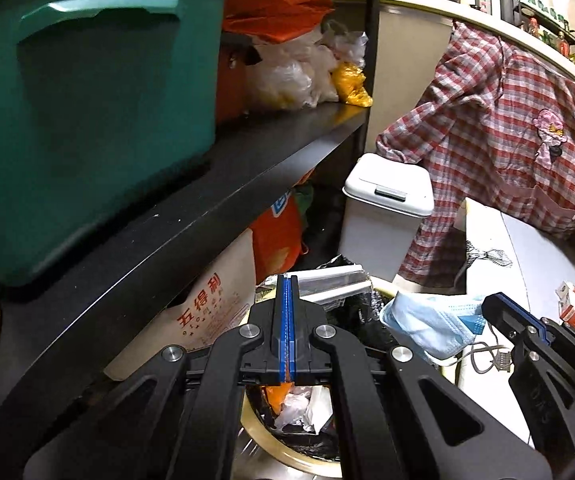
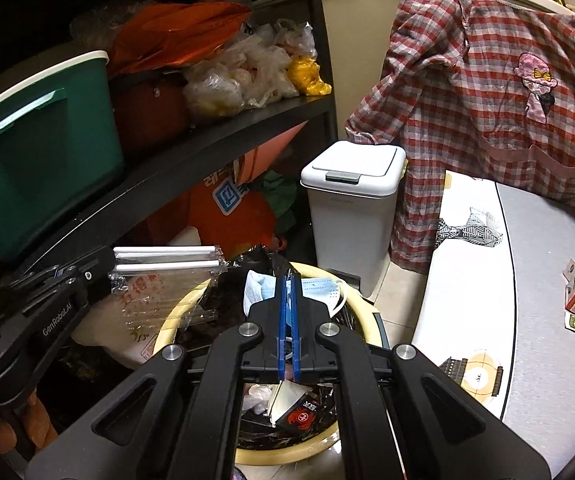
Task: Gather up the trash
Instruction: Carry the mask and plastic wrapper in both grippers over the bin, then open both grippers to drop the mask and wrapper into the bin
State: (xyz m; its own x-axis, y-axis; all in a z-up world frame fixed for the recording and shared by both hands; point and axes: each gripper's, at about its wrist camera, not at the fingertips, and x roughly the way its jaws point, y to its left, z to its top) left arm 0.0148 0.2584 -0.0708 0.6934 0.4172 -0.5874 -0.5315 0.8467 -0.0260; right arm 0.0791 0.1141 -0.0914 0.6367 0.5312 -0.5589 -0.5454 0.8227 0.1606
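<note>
Holding both catches over our cream bin (image 2: 371,322) for dropping: left gripper (image 2: 105,266) clamps clear packaging (image 2: 167,268), right gripper (image 2: 287,280) pinches a face mask (image 2: 319,286)

Dim indoor light with a warm cast; strong fisheye bending and black vignetting at the corners. Deep shadow left of the fingers, brighter beyond them to the right; slight blur.

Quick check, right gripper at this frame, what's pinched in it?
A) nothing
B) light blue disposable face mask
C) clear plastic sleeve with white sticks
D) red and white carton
B: the right gripper is shut on the light blue disposable face mask over the cream-rimmed trash bin; the left gripper holds the clear plastic sleeve with white sticks.
</note>
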